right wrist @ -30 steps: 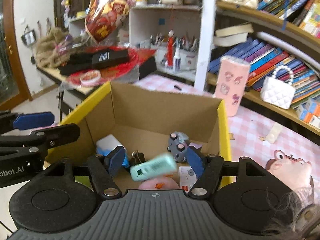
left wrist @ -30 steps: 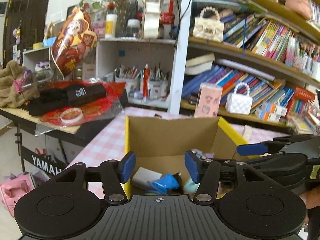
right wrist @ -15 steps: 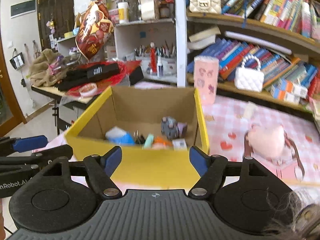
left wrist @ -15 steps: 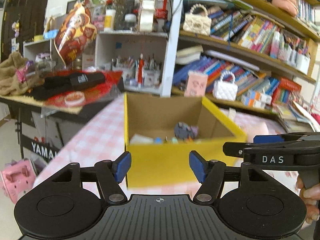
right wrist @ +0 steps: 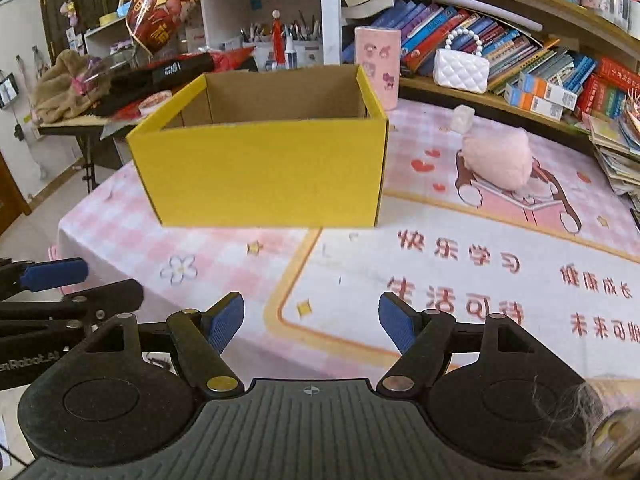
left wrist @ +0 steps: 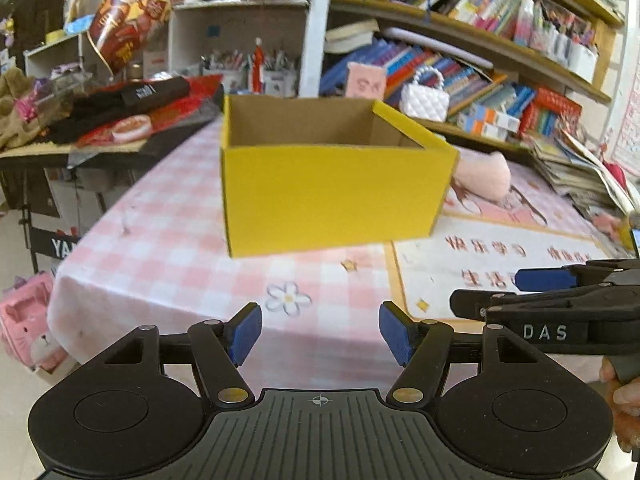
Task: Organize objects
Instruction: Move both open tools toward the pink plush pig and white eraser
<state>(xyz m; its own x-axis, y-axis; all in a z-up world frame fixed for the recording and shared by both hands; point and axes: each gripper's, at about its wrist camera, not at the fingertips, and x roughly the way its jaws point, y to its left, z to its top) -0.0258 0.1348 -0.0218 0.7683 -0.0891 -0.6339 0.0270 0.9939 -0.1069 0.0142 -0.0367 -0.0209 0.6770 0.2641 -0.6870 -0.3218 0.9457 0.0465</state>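
Observation:
A yellow cardboard box (left wrist: 332, 192) stands on the pink checked tablecloth; it also shows in the right wrist view (right wrist: 264, 172). Its contents are hidden behind its near wall. My left gripper (left wrist: 320, 334) is open and empty, held back over the table's near edge, well short of the box. My right gripper (right wrist: 310, 322) is open and empty, also well back from the box. The right gripper shows side-on at the right of the left wrist view (left wrist: 560, 300). The left gripper shows at the left of the right wrist view (right wrist: 60, 288).
A pink plush toy (right wrist: 500, 160) lies on the printed mat (right wrist: 460, 260) right of the box. A pink patterned case (right wrist: 378, 64) and a white quilted handbag (right wrist: 460, 68) stand behind. Bookshelves (right wrist: 520, 40) fill the back; a cluttered side table (left wrist: 100, 120) is at left.
Both grippers have pulled back and dropped lower, from over the box's opening to the table's near edge. The small objects inside the box are no longer visible.

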